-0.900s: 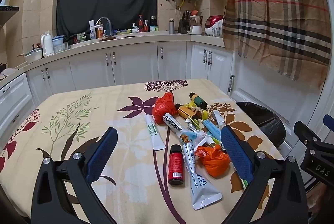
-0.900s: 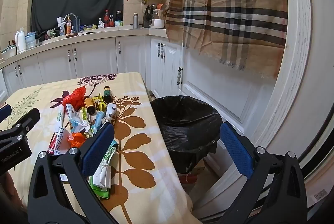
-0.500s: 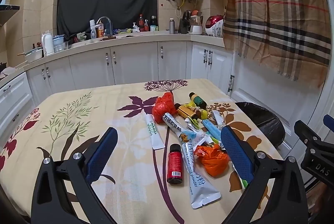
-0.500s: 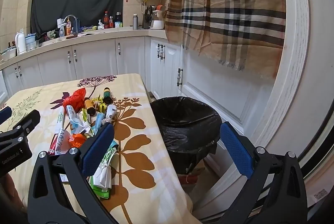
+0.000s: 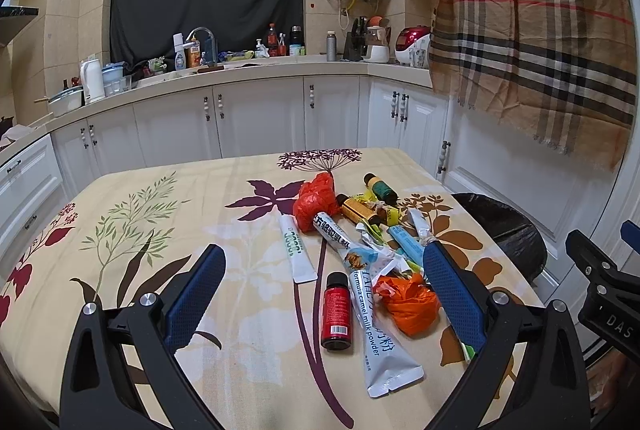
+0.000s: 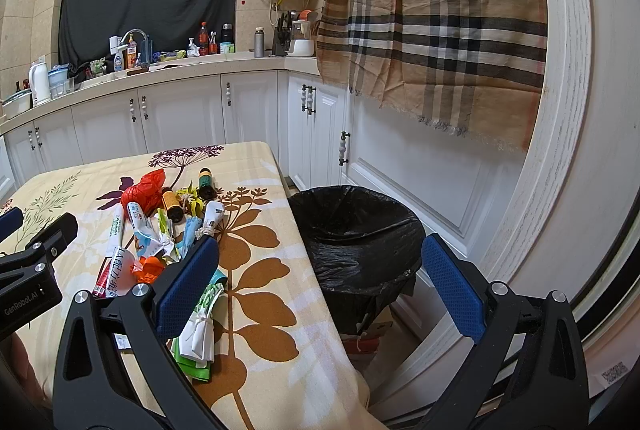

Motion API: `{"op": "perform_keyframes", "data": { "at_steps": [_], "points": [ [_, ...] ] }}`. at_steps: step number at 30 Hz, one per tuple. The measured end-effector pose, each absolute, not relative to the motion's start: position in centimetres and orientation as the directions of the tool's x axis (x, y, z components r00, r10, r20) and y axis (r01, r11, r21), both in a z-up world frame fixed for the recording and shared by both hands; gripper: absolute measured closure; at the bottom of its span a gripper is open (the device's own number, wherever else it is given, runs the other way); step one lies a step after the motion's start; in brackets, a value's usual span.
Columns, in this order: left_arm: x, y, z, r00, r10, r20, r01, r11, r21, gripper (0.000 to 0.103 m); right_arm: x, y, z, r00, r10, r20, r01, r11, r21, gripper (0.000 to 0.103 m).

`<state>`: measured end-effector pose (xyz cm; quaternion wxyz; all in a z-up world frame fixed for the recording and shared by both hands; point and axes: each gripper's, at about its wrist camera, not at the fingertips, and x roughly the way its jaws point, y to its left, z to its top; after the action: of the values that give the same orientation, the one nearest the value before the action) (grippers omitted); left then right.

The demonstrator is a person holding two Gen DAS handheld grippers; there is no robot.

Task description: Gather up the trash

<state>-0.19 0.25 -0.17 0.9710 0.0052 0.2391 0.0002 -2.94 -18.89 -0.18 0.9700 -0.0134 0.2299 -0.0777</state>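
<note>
A heap of trash lies on the flowered tablecloth (image 5: pixel 160 230): a red bottle (image 5: pixel 336 310), an orange bag (image 5: pixel 408 306), a camel milk powder sachet (image 5: pixel 376 334), a white tube (image 5: pixel 296 250), a red bag (image 5: pixel 316 201) and small bottles (image 5: pixel 380 187). My left gripper (image 5: pixel 324 286) hovers open over the near end of the heap, empty. My right gripper (image 6: pixel 320 270) stands open and empty above the table's right edge, in front of the black-lined bin (image 6: pixel 356 230). Green and white wrappers (image 6: pixel 200 334) lie under its left finger.
White kitchen cabinets (image 5: pixel 256 117) and a cluttered counter run behind the table. A plaid cloth (image 6: pixel 440 17) hangs over the white door on the right. The bin stands on the floor close to the table's right edge (image 6: pixel 304 254).
Both views have shifted only slightly; the heap sits a little lower in the left wrist view. Nothing was taken hold of or let go.
</note>
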Motion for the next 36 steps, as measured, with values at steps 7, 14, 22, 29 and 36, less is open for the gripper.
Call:
{"op": "perform_keyframes", "data": {
  "at_steps": [7,14,22,29,36],
  "points": [
    [-0.17,0.32,-0.2,0.886,0.001,-0.464,0.004,1.0,0.01,0.007,-2.98,-18.87,-0.13,0.883,-0.156,-0.443,0.144,0.988,-0.061,0.004],
    [-0.14,0.42,-0.2,0.885,0.003,-0.465,0.002,1.0,0.011,0.007,-2.99,-18.74,-0.23,0.883,-0.157,-0.443,0.144,0.988,-0.061,0.004],
    [-0.16,0.57,-0.2,0.886,0.003,-0.464,0.001,1.0,0.009,0.007,-3.03,-18.86,-0.06,0.883,-0.157,-0.443,0.145,0.988,-0.061,0.004],
    [-0.09,0.57,-0.19,0.885,0.003,-0.465,0.001,1.0,0.008,0.007,-3.06,-18.86,-0.06,0.883,-0.157,-0.442,0.145,0.988,-0.061,0.004],
    [-0.15,0.65,-0.16,0.885,0.004,-0.466,-0.001,1.0,0.006,0.007,-3.06,-18.84,-0.09,0.883,-0.157,-0.442,0.145,0.988,-0.061,0.004]
  ]
}}
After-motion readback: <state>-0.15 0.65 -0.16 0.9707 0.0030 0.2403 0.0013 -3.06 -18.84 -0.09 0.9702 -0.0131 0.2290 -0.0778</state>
